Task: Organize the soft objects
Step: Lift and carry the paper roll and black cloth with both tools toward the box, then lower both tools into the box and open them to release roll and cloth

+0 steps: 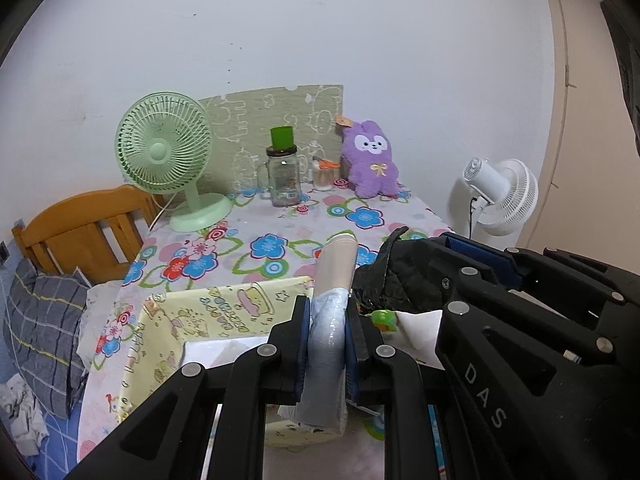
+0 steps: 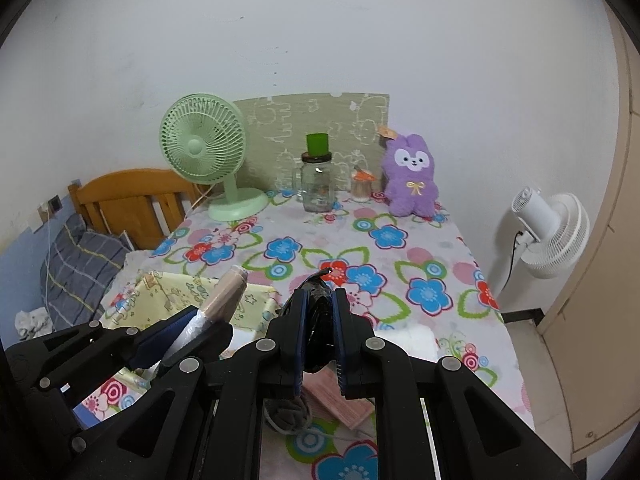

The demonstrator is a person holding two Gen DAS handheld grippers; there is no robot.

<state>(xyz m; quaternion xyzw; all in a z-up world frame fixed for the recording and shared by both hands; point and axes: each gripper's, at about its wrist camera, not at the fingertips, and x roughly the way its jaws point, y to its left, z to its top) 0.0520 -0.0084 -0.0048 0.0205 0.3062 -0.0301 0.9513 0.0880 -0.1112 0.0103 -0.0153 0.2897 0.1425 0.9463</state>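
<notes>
Here a flowered tablecloth (image 2: 360,240) meets a white wall (image 2: 320,40).

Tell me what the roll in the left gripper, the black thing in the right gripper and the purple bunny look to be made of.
Roll: looks like thin plastic film or bags wound tight, beige and grey with a slight sheen.
Black thing: probably a crumpled plastic bag, glossy with sharp creases.
Purple bunny: plush fabric, matte and fuzzy, with a stitched face.
</notes>
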